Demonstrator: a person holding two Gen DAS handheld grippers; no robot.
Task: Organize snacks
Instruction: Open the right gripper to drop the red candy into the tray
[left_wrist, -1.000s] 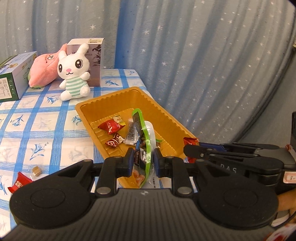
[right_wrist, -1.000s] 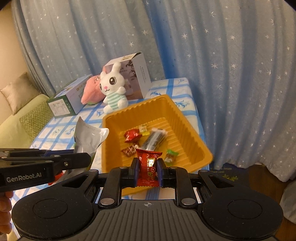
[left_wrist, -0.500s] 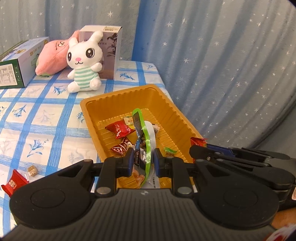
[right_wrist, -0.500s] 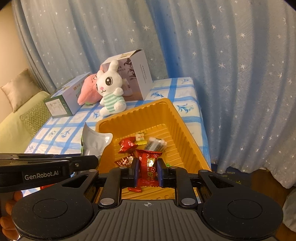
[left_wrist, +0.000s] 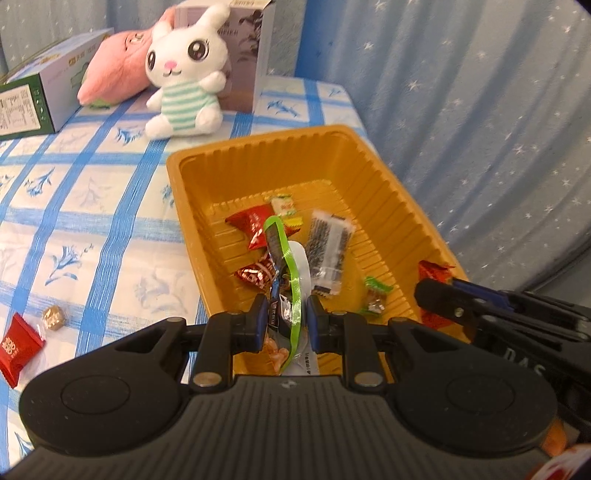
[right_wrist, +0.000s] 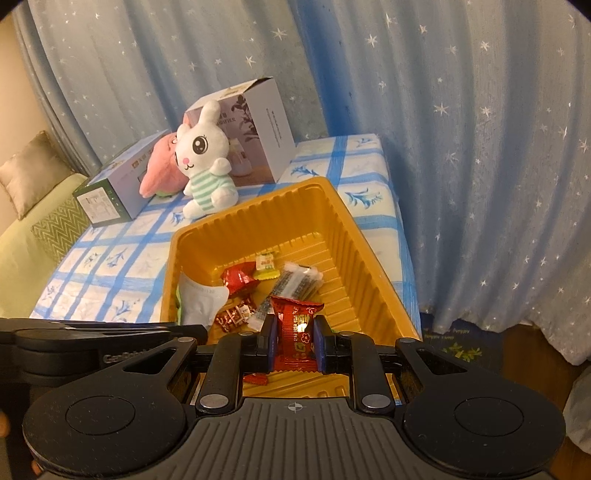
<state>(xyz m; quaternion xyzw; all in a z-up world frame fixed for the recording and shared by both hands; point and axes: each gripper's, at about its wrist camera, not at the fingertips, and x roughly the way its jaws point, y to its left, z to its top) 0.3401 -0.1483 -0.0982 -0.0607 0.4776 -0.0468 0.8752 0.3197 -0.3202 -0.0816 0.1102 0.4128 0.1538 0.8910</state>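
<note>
Left gripper (left_wrist: 283, 320): jaws clamped on a green-edged snack pouch (left_wrist: 286, 273), pouch standing edge-on between the pads, over the near end of the orange tray (left_wrist: 258, 146). Right gripper (right_wrist: 294, 341): jaws closed on a red candy packet (right_wrist: 295, 334), held flat-faced to the camera, also above the tray's near end. Both grippers tilt steeply down toward the tray.

Left view only: the right gripper comes in from the right edge, a corner of its red packet poking out over the tray's right rim. On the blue-checked counter (left_wrist: 92, 206) left of the tray lie a red square packet (left_wrist: 18, 345) and, just beside it, a small gold-wrapped candy (left_wrist: 53, 316). A green-wrapped sweet (left_wrist: 376, 291) sits on the tray floor near the right wall.

Right view only: the pouch's plain white back shows inside the tray at its left wall; the left gripper's black body crosses the lower left. A green sofa with a cushion (right_wrist: 26, 173) stands past the counter's left end.

Both views: loose in the tray, a red wrapper (right_wrist: 240, 278), a clear dark-filled packet (right_wrist: 299, 284), a small white-and-green sweet (right_wrist: 266, 263). Behind the tray, a white rabbit plush (right_wrist: 205, 162), a pink plush (right_wrist: 160, 171), two boxes. Starred blue curtain (right_wrist: 461, 147) behind.
</note>
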